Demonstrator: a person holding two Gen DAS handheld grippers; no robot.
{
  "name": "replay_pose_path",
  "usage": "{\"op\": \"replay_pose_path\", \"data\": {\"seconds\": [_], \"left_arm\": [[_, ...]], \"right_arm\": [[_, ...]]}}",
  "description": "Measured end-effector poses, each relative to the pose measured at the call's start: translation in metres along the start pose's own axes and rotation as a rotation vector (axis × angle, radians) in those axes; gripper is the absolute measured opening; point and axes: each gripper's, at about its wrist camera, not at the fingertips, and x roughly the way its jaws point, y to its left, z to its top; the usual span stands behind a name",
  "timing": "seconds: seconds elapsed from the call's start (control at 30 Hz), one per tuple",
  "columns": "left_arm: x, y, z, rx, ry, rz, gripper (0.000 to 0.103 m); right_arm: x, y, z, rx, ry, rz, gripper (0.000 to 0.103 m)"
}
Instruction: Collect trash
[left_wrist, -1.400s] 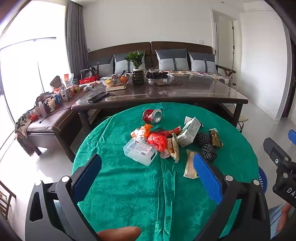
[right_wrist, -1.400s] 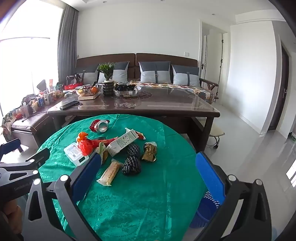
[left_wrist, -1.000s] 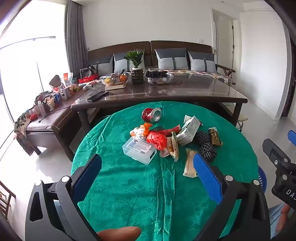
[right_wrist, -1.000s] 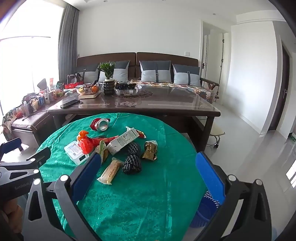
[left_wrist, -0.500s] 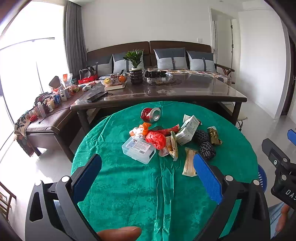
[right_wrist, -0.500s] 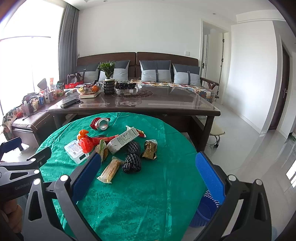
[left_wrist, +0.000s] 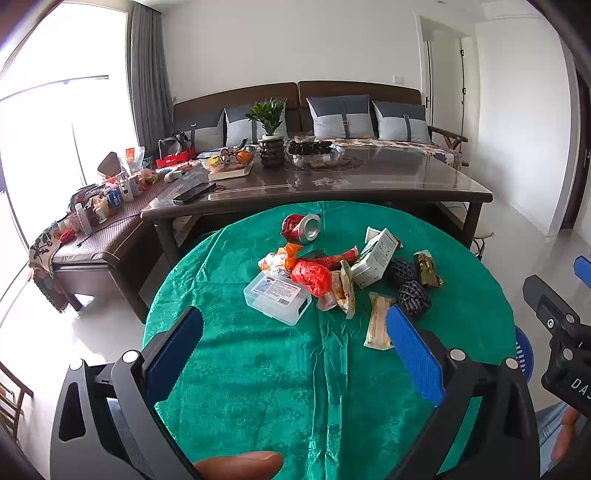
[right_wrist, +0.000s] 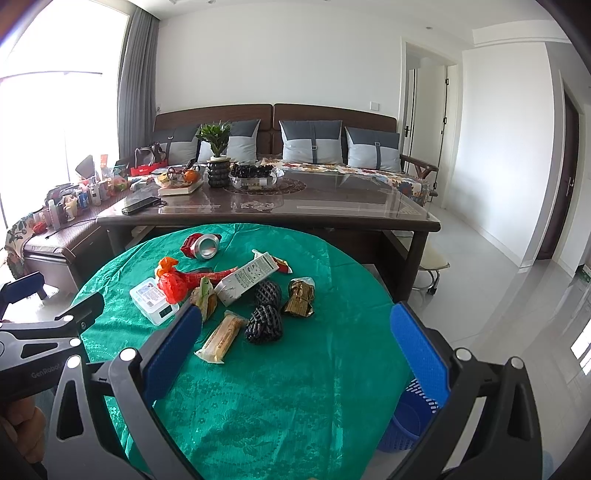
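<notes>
Two hand-held grippers hover above the near edge of a round worktop (left_wrist: 229, 373) draped in green cloth. The left hand-held gripper (left_wrist: 293, 349) and the right hand-held gripper (right_wrist: 295, 345) both have their blue pads spread wide and grip nothing.

The trash lies in one loose cluster toward the worktop's 12 o'clock half: one crushed red can (left_wrist: 302, 228) farthest out, one clear plastic box (left_wrist: 277, 296) at the cluster's 8 o'clock, one red plastic bag (left_wrist: 312, 277) touching that box, one long red wrapper (left_wrist: 338, 258), one white carton (left_wrist: 375, 257) lying on its side, two black foam nets (right_wrist: 265, 308) just beside each other, one gold-brown wrapped packet (right_wrist: 300, 298) at their 3 o'clock, and one tan snack bar wrapper (right_wrist: 222, 336) nearest the grippers. One blue basket (right_wrist: 404, 421) stands on the floor at the worktop's 4 o'clock.

Compared with the earlier frames, the cluster sits slightly lower and nearer in the right wrist view; both grippers remain as wide, and no item has shifted.
</notes>
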Motion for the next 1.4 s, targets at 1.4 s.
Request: {"op": "replay_pose_path", "data": {"seconds": [1.4], "left_arm": [[0.0002,-0.0005,0.0003,0.003,0.003,0.001,0.098]], "right_arm": [[-0.0009,-0.0005,0.0044,-0.002,0.001,-0.002,0.099]]}}
